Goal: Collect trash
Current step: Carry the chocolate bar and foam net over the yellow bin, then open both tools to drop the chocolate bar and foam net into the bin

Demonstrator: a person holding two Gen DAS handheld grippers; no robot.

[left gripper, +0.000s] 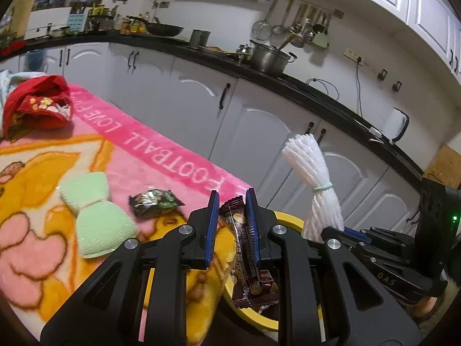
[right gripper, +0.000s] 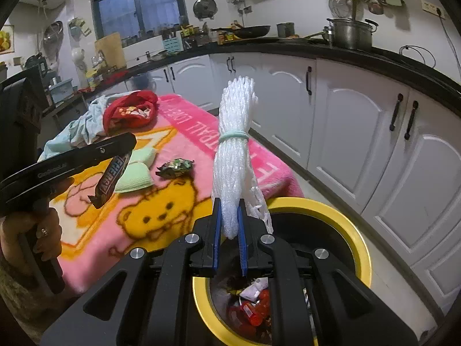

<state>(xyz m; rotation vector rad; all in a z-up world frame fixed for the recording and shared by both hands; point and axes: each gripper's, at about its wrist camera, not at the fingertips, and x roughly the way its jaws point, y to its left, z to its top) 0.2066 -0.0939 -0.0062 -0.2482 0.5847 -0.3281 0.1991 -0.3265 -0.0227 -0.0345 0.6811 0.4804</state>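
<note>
My left gripper is shut on a brown snack wrapper, which hangs down at the edge of the yellow-rimmed trash bin. The wrapper also shows in the right wrist view, over the blanket. My right gripper is shut on a white foam net bundle tied with a green band, upright above the bin. The bundle also shows in the left wrist view. A dark crumpled wrapper lies on the pink blanket, and shows in the right view too.
A green foam piece lies left of the dark wrapper. A red cloth sits at the blanket's far end. The bin holds red and white trash. White cabinets under a black counter run behind.
</note>
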